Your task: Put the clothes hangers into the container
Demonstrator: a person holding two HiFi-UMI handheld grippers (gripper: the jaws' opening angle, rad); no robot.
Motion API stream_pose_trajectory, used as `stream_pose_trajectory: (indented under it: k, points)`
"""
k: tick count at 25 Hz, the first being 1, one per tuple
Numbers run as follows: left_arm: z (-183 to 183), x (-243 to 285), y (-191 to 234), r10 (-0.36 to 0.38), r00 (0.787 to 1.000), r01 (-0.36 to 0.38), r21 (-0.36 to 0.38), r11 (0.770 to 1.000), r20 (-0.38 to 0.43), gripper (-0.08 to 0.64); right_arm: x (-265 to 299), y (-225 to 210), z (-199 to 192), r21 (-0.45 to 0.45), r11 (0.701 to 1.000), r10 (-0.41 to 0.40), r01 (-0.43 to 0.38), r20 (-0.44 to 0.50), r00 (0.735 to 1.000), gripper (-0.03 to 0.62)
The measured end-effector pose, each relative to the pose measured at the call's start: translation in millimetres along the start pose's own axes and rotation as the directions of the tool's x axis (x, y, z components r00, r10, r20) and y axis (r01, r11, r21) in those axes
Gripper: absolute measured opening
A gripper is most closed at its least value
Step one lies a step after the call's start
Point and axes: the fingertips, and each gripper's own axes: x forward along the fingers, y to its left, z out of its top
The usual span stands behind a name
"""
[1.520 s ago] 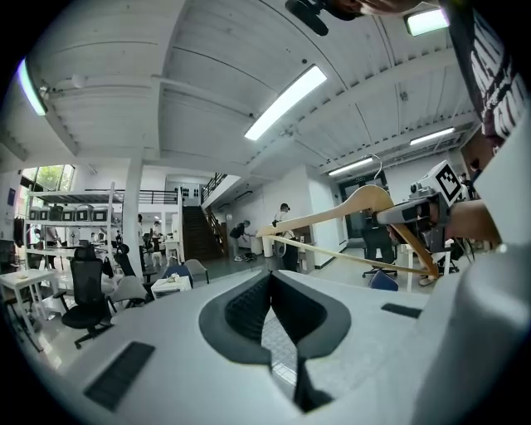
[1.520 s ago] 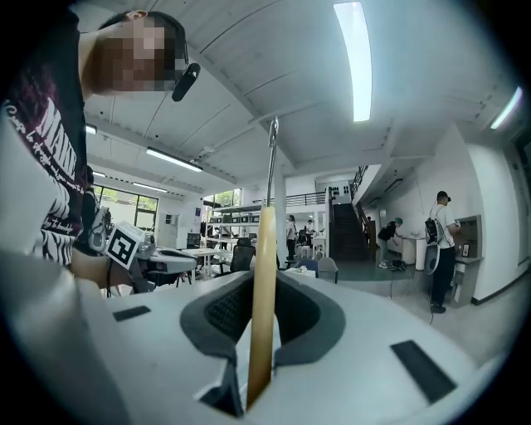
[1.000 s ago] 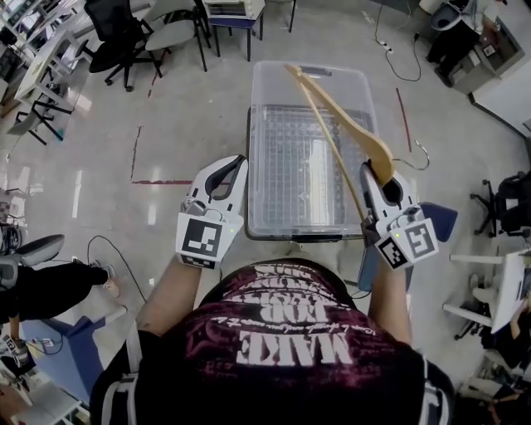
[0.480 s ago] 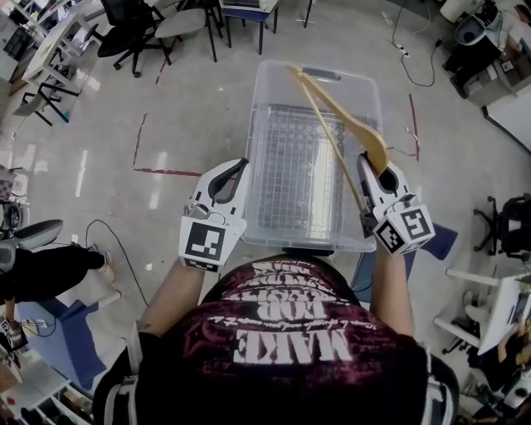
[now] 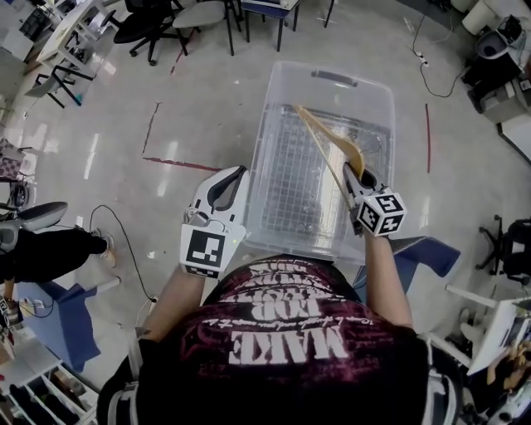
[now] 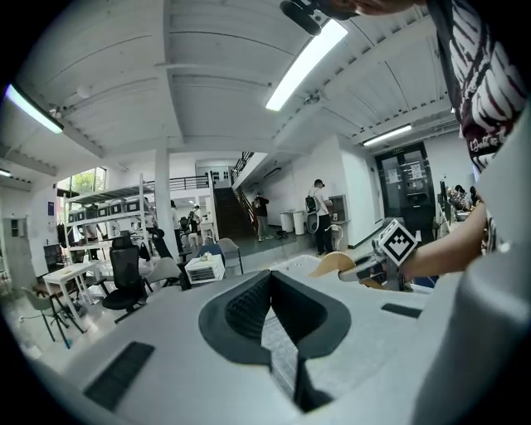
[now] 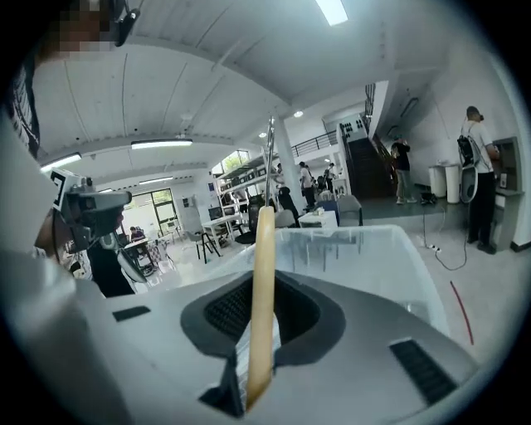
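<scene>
Over the container's right half: my right claw is pinched narrow on the wooden hanger, with the pads pressing both faces of its broad end.
Along the hanger: it slants from my claw away and to the left, within the rim's outline. Its far tip stops short of the far wall. I cannot tell whether it sits below the rim.
From the right gripper view: the hanger stands edge-on between the pads of the right claw.
Container: it is clear and lidless, and its gridded bottom shows through. The right wall lies just beside my right claw.
Outside the left wall: my left claw is closed and empty near the near corner, pads together.
Open room: bare floor spreads to the left, crossed by a red tape line. Chairs stand well beyond the far end.
</scene>
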Motion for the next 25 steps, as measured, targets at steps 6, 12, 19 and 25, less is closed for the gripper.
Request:
stream_pose_trajectory:
  k: [6, 12, 19, 25]
  points:
    - [-7, -8, 9, 0.052, 0.998, -0.052, -0.004, 0.999, -0.032, 0.006, 33, -14, -56, 0.071, 0.997, 0.025, -0.017, -0.123, 0.992, 0.058]
    - [-12, -8, 14, 0.074, 0.996, -0.074, -0.006, 0.997, -0.058, 0.006, 69, -20, -138, 0.193, 0.981, 0.090, -0.033, -0.294, 0.952, 0.058]
    - [-18, -11, 16, 0.093, 0.991, -0.093, 0.005, 0.996, -0.096, 0.006, 86, -12, -227, 0.357, 0.934, 0.182, -0.015, -0.440, 0.879, 0.058]
    - [-20, -14, 10, 0.098, 0.987, -0.098, 0.008, 0.995, -0.124, 0.006, 92, -25, -267, 0.350, 0.937, 0.167, 0.008, -0.468, 0.868, 0.075]
